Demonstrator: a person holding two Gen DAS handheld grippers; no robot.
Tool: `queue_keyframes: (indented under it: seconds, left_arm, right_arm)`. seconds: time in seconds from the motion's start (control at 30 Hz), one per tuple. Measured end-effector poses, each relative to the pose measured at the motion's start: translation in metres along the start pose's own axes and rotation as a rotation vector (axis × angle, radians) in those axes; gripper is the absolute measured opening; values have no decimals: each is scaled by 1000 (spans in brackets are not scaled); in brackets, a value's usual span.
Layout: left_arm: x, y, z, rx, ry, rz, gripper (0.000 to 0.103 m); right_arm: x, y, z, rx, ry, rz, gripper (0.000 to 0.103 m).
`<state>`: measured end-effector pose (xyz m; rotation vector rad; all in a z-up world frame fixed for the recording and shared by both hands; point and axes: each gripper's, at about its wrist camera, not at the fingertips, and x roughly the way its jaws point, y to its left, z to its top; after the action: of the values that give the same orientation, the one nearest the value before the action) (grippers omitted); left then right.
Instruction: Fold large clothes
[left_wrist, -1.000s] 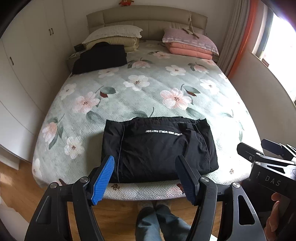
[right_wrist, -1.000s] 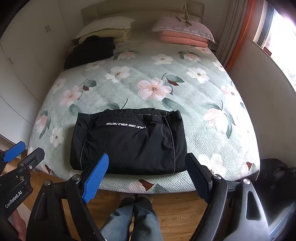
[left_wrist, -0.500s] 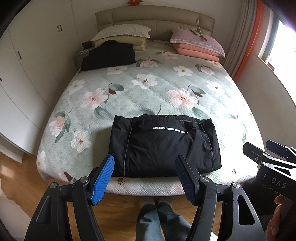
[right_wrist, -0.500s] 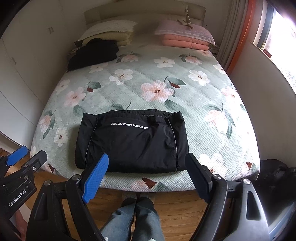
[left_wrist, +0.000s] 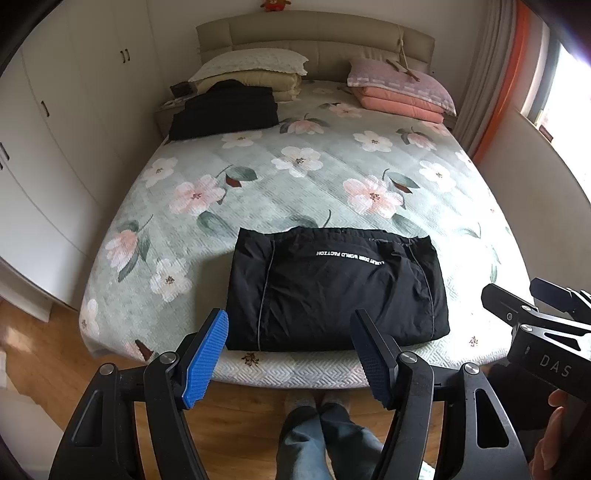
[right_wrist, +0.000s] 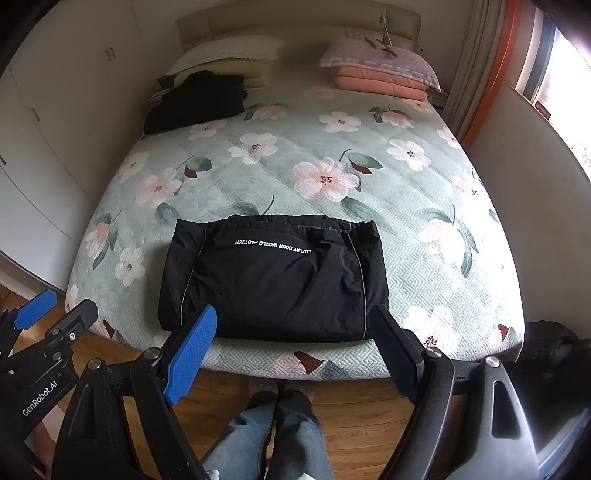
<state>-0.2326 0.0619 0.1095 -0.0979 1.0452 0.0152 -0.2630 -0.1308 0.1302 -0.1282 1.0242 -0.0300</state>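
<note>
A black garment (left_wrist: 336, 288) with white lettering lies folded into a flat rectangle at the near edge of the bed (left_wrist: 295, 184); it also shows in the right wrist view (right_wrist: 273, 284). My left gripper (left_wrist: 291, 354) is open and empty, held back from the bed above the floor. My right gripper (right_wrist: 295, 347) is open and empty too, likewise in front of the bed edge. Each gripper shows at the side of the other's view.
A second dark folded pile (left_wrist: 225, 109) lies at the bed's far left by cream pillows (left_wrist: 251, 70). Pink pillows (left_wrist: 402, 96) lie far right. White wardrobes (left_wrist: 55, 129) stand left, a wall and window right. My legs (left_wrist: 325, 435) stand on the wooden floor.
Both grippers have drawn back and up from the bed, so the folded garment sits farther away. The left view has swung left. The garment has not moved.
</note>
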Motion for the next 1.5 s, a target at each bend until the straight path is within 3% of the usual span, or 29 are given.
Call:
queue_keyframes:
  seconds: [0.4,1.5]
  left_arm:
    - [-6,2,3,35,-25,22,77]
    - [18,10,4,-8,48,33,79]
  right_arm:
    - [1,2,1,0,5,5,86]
    - [13,-2,-4,-36,39,21,86]
